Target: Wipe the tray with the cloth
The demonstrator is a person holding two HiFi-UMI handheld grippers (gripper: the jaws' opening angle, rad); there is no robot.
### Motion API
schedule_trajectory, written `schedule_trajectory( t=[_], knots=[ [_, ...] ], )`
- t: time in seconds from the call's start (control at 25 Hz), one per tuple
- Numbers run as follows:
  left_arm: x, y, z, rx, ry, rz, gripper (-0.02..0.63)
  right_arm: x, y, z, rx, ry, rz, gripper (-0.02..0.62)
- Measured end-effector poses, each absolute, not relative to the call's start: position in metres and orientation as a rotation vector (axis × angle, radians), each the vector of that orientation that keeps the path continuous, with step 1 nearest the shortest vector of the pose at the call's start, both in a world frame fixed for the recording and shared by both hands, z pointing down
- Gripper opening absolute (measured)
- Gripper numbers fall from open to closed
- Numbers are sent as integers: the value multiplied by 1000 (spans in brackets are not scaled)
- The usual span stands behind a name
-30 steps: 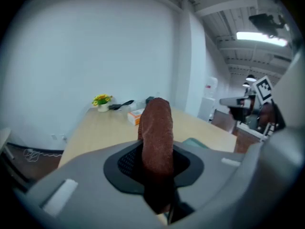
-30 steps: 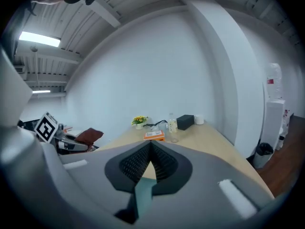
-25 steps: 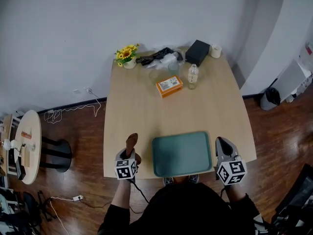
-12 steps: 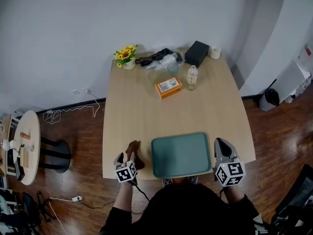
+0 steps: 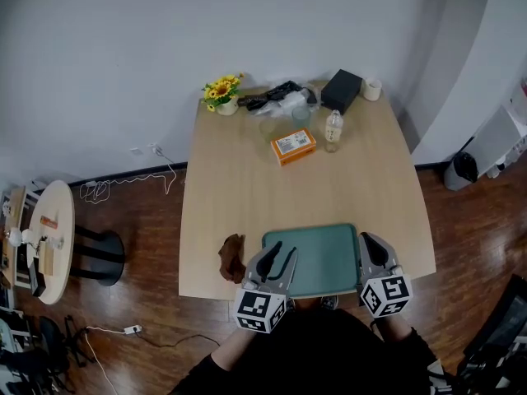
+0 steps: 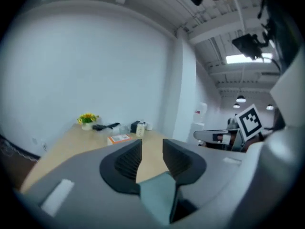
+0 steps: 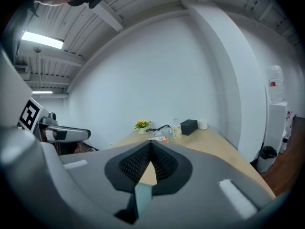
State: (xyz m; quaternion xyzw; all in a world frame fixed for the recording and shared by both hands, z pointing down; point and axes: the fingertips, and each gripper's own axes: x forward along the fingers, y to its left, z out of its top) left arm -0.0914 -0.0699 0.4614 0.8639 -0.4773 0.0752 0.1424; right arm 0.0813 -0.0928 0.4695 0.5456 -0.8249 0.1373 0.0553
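The tray [image 5: 317,257] at the near edge is muted teal green. Left of it, the cloth [image 5: 231,257] looks dark reddish brown, though it shows small. The worktop [image 5: 247,188] is pale wood. Far side: an orange box [image 5: 294,146], yellow flowers [image 5: 221,90], a black box [image 5: 342,90]. The floor [image 5: 132,212] is dark red-brown wood.

Tray [image 5: 321,253], lower centre: your head view loses both bottom corners.
Orange box [image 5: 294,146]: label too small to read.
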Motion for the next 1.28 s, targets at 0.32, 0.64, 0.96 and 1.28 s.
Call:
schedule_trajectory(
  t=[0.32, 0.64, 0.96, 1.28],
  knots=[
    [-75, -65, 473, 2473, -1251, 215, 103, 54, -81, 444, 1555, -2651, 328, 0],
    [-77, -68, 473, 2474, -1264, 232, 101, 59, -84, 444, 1583, -2636, 331, 0],
    [-80, -67, 473, 2476, -1273, 244, 98, 56, -85, 446, 1574, -2632, 331, 0],
    [-78, -70, 476, 2485, -1274, 255, 94, 59, -88, 451, 1576, -2627, 343, 0]
  ],
)
